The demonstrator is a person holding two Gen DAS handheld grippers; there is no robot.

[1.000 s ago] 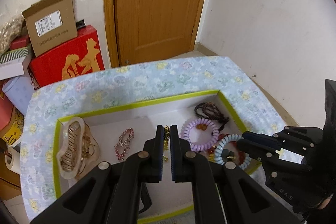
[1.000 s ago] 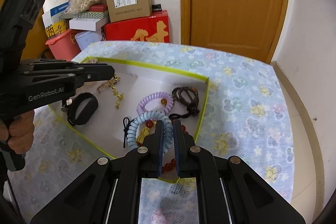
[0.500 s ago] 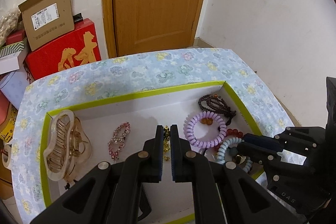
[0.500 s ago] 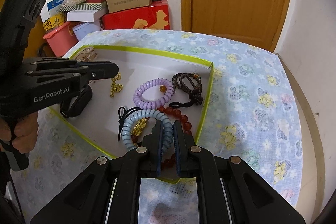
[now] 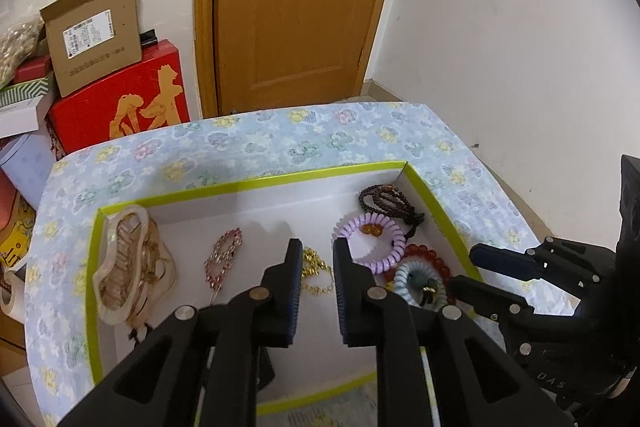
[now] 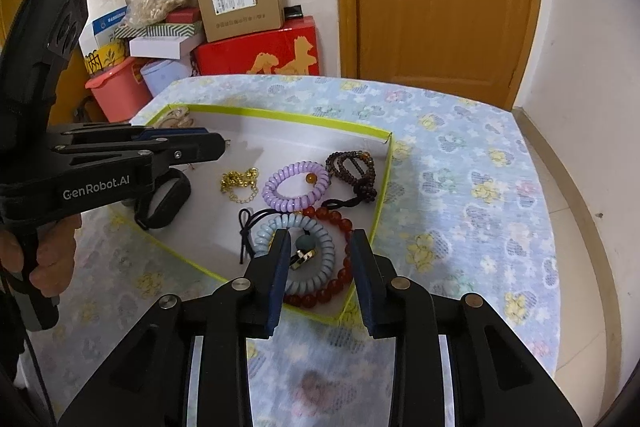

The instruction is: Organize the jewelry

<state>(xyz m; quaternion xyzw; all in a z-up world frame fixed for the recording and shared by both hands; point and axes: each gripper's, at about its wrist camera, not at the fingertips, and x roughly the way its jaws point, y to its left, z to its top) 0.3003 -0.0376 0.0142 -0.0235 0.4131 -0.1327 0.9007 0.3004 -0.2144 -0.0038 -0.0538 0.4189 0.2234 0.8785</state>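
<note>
Both grippers are held above a shallow white tray (image 5: 248, 187) with a lime-green rim, set on a surface covered in a pale blue floral cloth (image 6: 460, 163).

Left gripper (image 5: 316, 259): jaws are parted by a narrow gap, nothing is held; a gold chain (image 5: 316, 273) is seen on the tray floor through the gap.

Right gripper (image 6: 318, 247): jaws are spread wide, nothing is held; they are poised over the near right corner of the tray, above a pale blue coil hair tie (image 6: 316, 247) with a small ring (image 6: 302, 257) lying inside it.

Tray contents, right side: a red bead bracelet (image 6: 340, 223) is partly covered by the blue coil; a purple coil hair tie (image 6: 296, 187) is just beyond; a dark bead bracelet (image 6: 352, 169) is at the far right corner; a black elastic (image 6: 250, 227) is left of the blue coil.

Left side: a pink rhinestone clip (image 5: 224, 259) lies near the middle, and a large translucent claw clip (image 5: 128, 263) is against the left wall
</note>
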